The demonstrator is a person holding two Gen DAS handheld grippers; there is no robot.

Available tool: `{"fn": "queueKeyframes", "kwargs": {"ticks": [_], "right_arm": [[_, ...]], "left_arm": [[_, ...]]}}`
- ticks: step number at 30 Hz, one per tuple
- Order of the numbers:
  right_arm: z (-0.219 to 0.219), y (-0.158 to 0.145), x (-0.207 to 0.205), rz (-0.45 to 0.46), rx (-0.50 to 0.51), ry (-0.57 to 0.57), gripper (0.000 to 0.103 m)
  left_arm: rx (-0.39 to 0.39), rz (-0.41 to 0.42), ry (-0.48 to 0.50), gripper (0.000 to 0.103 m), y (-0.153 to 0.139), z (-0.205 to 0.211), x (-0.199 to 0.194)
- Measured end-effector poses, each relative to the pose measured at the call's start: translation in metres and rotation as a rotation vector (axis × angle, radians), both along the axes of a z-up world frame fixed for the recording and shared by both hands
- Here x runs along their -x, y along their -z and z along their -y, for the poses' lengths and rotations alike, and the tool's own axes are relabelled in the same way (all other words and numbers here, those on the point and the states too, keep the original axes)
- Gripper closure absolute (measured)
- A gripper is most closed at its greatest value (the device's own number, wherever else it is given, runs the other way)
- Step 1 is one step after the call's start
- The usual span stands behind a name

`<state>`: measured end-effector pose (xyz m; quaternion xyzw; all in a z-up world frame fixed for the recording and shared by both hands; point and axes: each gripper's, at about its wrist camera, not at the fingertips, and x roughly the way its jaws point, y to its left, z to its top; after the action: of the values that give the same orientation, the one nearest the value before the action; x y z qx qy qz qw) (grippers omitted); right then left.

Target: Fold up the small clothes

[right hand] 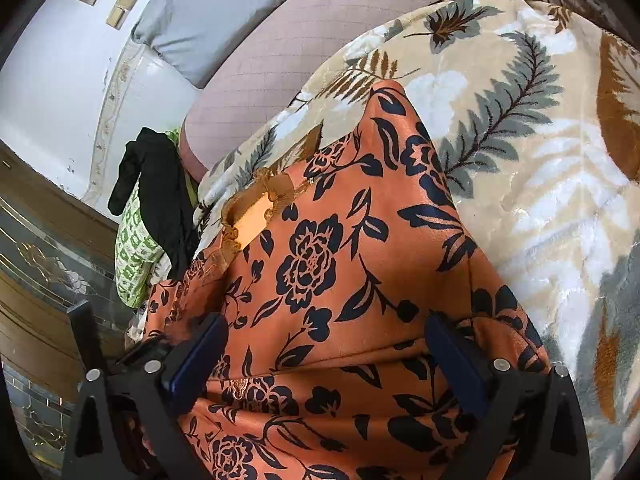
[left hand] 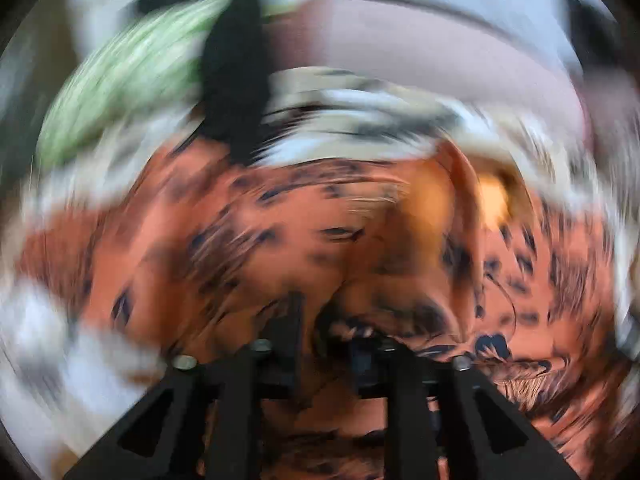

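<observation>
your left gripper [left hand: 332, 332] pinches the orange floral garment [right hand: 340, 260]; your right gripper [right hand: 324, 364] gapes wide over it, holding nothing. mid-fold: next, grip an edge.

One orange floral garment [right hand: 320, 280] lies on one leaf-print blanket [right hand: 520, 140]. At nine o'clock sit one black garment [right hand: 160, 184] and one green-patterned cloth [right hand: 134, 256]. One grey pillow [right hand: 208, 12] rests at eleven o'clock.

A leaf-print blanket [right hand: 520, 128] covers the bed beside a pale wall [right hand: 52, 80] and grey pillow [right hand: 208, 12].
</observation>
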<state>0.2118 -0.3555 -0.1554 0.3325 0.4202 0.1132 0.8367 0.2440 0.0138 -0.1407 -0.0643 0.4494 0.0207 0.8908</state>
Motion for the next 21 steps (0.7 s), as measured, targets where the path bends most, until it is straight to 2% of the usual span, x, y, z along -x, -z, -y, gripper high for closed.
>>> {"fn": "queueKeyframes", "kwargs": {"ticks": [2, 4, 6, 8, 11, 13, 16, 18, 19, 21], "right_arm": [[-0.002, 0.001, 0.0, 0.0, 0.01, 0.001, 0.003], [-0.003, 0.001, 0.0, -0.003, 0.022, 0.004, 0.003], [-0.004, 0.0, -0.001, -0.011, 0.026, 0.005, 0.003], [-0.002, -0.001, -0.003, -0.027, 0.012, 0.0, 0.003], [0.002, -0.009, -0.003, -0.038, -0.018, -0.008, 0.003], [0.009, -0.023, -0.001, 0.0, 0.02, 0.012, 0.003], [0.031, -0.047, -0.001, 0.051, 0.143, 0.111, 0.003], [0.045, -0.045, -0.02, -0.003, 0.215, 0.147, 0.003], [0.047, -0.038, -0.035, -0.03, 0.234, 0.123, 0.003], [0.042, -0.01, -0.075, -0.144, 0.267, 0.001, 0.003]], "left_arm": [[0.038, -0.034, -0.027, 0.072, 0.013, -0.014, 0.009], [0.032, -0.001, 0.009, 0.069, 0.016, -0.015, 0.018], [0.034, -0.004, 0.028, 0.056, 0.015, -0.013, 0.018], [0.031, -0.009, 0.035, 0.055, 0.014, -0.013, 0.012], [0.025, -0.05, 0.054, 0.079, 0.016, -0.018, 0.0], [0.055, -0.051, 0.056, 0.079, 0.016, -0.024, 0.002], [0.044, -0.043, 0.074, 0.079, 0.017, -0.025, 0.003], [0.026, -0.036, 0.086, 0.078, 0.018, -0.023, 0.002], [0.013, -0.034, 0.092, 0.078, 0.018, -0.022, 0.002], [-0.01, -0.027, 0.106, 0.078, 0.018, -0.019, 0.002]]}}
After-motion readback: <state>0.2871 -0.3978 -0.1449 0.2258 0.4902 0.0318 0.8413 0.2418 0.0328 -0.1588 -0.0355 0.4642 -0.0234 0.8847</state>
